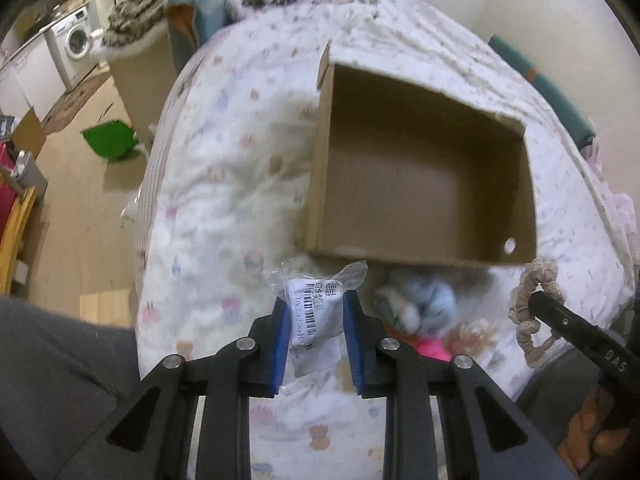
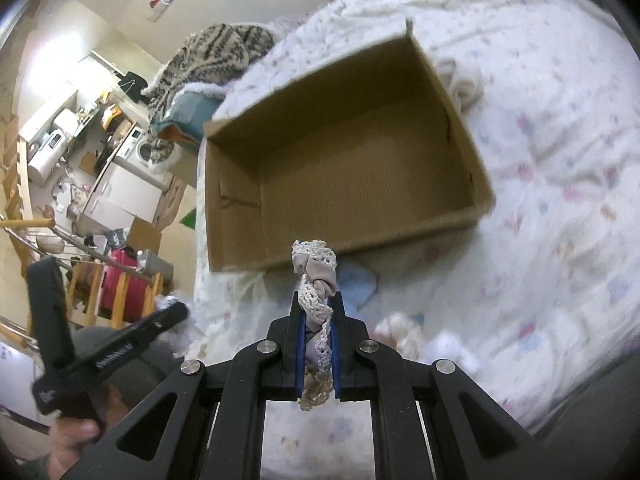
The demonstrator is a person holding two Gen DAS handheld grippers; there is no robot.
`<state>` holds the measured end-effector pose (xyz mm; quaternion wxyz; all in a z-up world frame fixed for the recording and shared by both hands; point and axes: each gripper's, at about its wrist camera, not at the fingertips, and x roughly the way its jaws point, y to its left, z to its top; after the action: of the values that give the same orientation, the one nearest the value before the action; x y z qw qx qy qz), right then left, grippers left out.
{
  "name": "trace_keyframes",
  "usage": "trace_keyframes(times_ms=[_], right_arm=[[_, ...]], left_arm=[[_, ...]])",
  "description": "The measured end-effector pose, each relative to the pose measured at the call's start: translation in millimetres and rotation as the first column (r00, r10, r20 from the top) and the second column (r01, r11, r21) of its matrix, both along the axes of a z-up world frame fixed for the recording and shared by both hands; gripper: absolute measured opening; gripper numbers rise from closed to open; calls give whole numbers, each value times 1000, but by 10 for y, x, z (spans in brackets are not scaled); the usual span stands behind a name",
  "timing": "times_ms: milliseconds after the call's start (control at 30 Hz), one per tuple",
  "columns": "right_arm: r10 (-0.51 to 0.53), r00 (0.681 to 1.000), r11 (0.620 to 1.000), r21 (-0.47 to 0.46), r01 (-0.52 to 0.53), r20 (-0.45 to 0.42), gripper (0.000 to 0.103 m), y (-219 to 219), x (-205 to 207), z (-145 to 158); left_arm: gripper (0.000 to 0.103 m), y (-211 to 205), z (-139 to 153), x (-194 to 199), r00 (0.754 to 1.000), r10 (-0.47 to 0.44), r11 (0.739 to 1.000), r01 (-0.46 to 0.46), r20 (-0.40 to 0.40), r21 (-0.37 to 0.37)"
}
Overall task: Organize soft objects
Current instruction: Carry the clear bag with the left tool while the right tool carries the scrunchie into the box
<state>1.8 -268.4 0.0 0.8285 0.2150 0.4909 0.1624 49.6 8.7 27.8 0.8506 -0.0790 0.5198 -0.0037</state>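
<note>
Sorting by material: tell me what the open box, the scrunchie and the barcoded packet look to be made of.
Box: brown corrugated cardboard, matte, ribbed floor. Scrunchie: beige fabric with cream lace trim, gathered folds. Packet: clear glossy plastic film, crinkled, with a white printed paper-like label; contents unclear.

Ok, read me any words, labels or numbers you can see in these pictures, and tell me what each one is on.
"DAS": raised letters on the right claw's arm, as they appear in the left wrist view, possibly upside down.
Label on the clear plastic packet in the left claw: a barcode, Chinese characters and a code below it, too blurred to read for certain.
Lettering on the left claw's arm: too blurred.
Cardboard box: no print visible.
</note>
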Motion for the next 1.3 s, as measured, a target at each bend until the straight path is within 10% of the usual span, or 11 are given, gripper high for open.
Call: trace_keyframes(times_ms=[433,1300], right_arm=[[-6,997,997,-71,12,77,11,-63,541,210],[-5,999,993,-122,-1,-46,11,25,1093,-432]], left_arm=[[23,-229,287,579,994,-78,997,75,78,37],[23,-559,-507,1184,987,-150,987,146,60,71]])
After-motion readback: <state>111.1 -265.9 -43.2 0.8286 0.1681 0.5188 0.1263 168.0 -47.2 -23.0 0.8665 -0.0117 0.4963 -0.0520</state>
